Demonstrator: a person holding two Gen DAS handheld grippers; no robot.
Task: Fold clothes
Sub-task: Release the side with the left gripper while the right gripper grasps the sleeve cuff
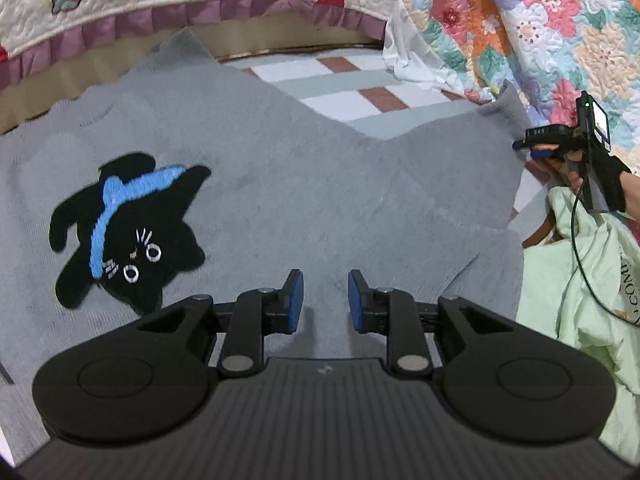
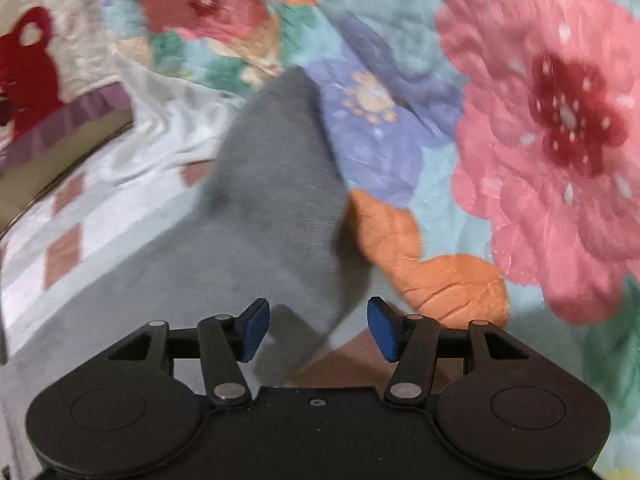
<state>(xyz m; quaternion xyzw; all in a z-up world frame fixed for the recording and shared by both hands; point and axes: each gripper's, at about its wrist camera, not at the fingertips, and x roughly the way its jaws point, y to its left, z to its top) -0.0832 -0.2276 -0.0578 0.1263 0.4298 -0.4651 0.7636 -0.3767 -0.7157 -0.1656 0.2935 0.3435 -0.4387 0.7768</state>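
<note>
The grey sweater (image 1: 280, 200), bearing a black cat patch (image 1: 128, 236), is lying spread on the checked bed sheet (image 1: 352, 88). The left hand-held gripper (image 1: 325, 300) is hovering over the sweater body, its blue pads (image 1: 295, 300) standing apart and gripping nothing. The right hand-held gripper (image 2: 318, 328) is also standing apart; the sweater's sleeve (image 2: 276, 168) is lying just ahead of it, possibly unheld, though blur obscures contact. A pale green garment (image 1: 580, 280) is lying beside the sweater, and a floral quilt (image 2: 540, 120) is lying beyond the sleeve.
</note>
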